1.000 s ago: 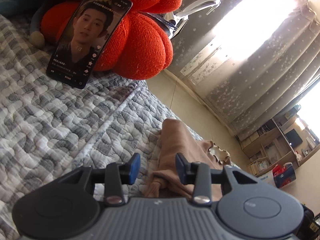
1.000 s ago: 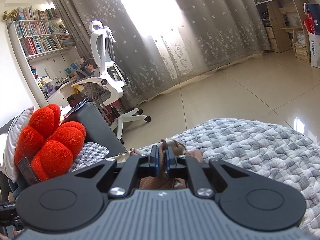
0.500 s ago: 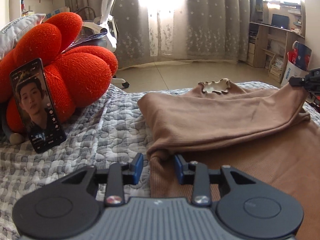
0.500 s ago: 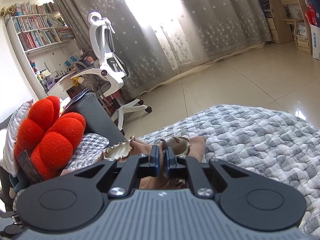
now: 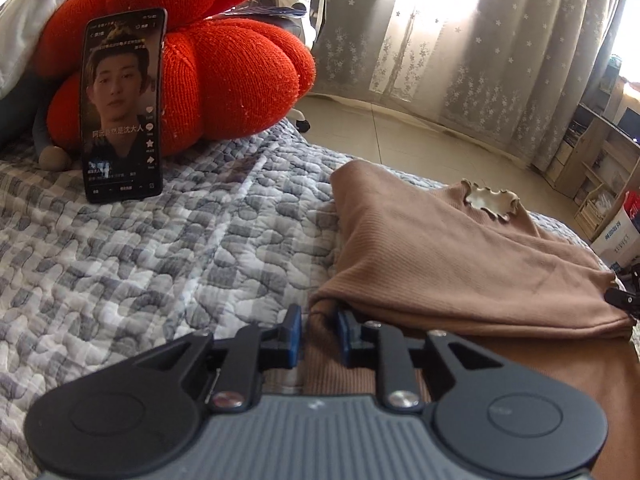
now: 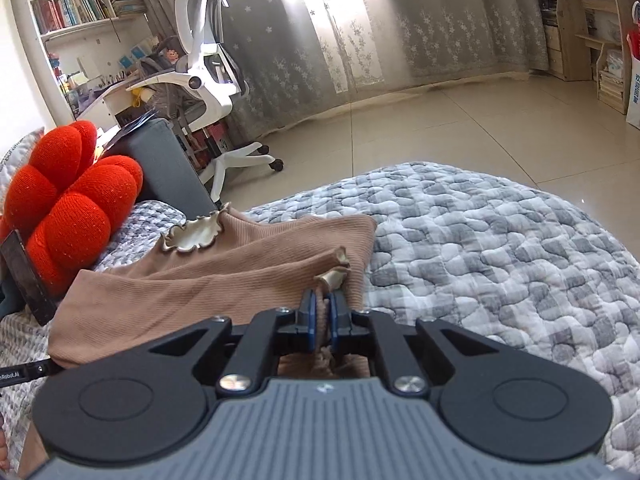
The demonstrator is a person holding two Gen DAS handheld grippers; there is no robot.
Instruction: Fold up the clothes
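Observation:
A tan ribbed top (image 5: 440, 256) with a frilled cream neckline (image 5: 490, 204) lies on the grey-white quilt (image 5: 160, 260), one sleeve folded across its body. My left gripper (image 5: 319, 332) sits low at the top's near left edge. Its jaws are closing, a fold of tan fabric stands between the blue pads, and a sliver of gap still shows at the left pad. In the right wrist view the top (image 6: 200, 292) stretches off to the left. My right gripper (image 6: 322, 318) is shut on the sleeve's cuff (image 6: 334, 276), which bunches out past its pads.
A phone (image 5: 122, 104) with a lit screen leans against a red pumpkin cushion (image 5: 224, 72) at the quilt's far left. Beyond the bed edge are tiled floor (image 6: 440, 128), a white office chair (image 6: 208, 72), curtains, bookshelves and a wooden desk.
The left view has rolled and shifted, and the left jaws have narrowed around the top's edge. The right gripper keeps its grip on the cuff, its view tipped slightly down, showing more of the top.

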